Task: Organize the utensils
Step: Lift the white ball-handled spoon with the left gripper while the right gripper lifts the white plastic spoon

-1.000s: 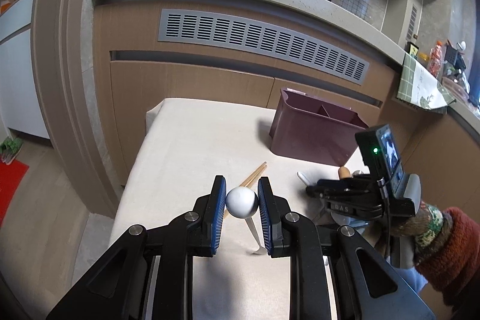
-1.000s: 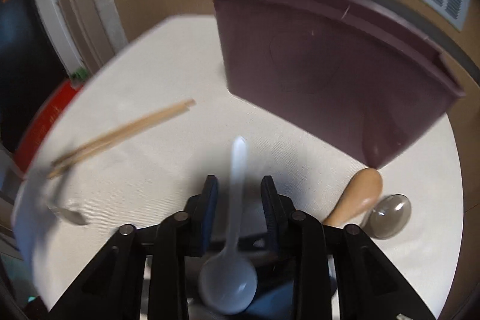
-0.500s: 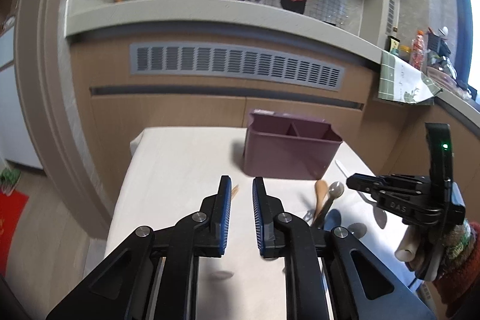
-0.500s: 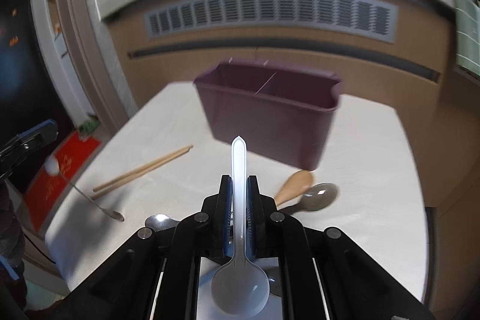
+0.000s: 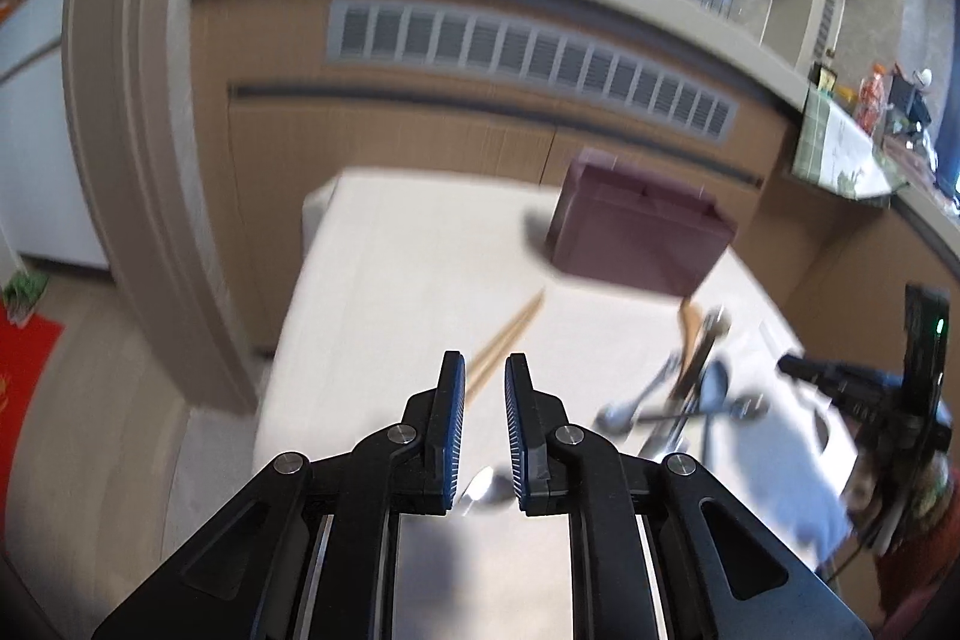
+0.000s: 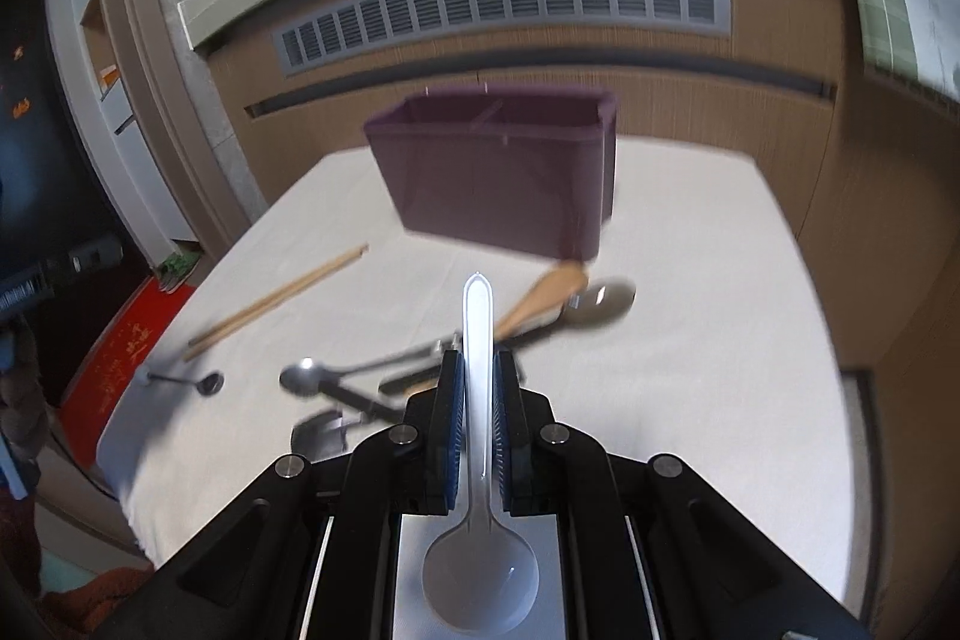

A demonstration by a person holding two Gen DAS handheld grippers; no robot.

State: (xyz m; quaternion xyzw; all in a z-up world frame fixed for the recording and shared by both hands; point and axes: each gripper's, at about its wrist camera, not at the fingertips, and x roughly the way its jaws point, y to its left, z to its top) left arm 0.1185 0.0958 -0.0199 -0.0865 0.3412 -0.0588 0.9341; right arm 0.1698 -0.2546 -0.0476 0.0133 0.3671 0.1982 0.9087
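Since a second ago my right gripper (image 6: 478, 370) has clamped the white plastic spoon (image 6: 478, 460), handle toward the maroon caddy (image 6: 498, 172) near the table's (image 6: 708, 328) far edge. My left gripper (image 5: 483, 388), empty, is opening slightly beside the chopsticks (image 5: 507, 334). Wall writing is probably too blurred to read.

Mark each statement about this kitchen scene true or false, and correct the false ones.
1. The right tongs grip a white plastic spoon by its handle. True.
2. The left tongs hold a pair of chopsticks. False: nothing is between them; the chopsticks lie on the table.
3. The purple caddy stands on the white table. True.
4. The wooden spoon is inside the caddy. False: it lies on the table in front.
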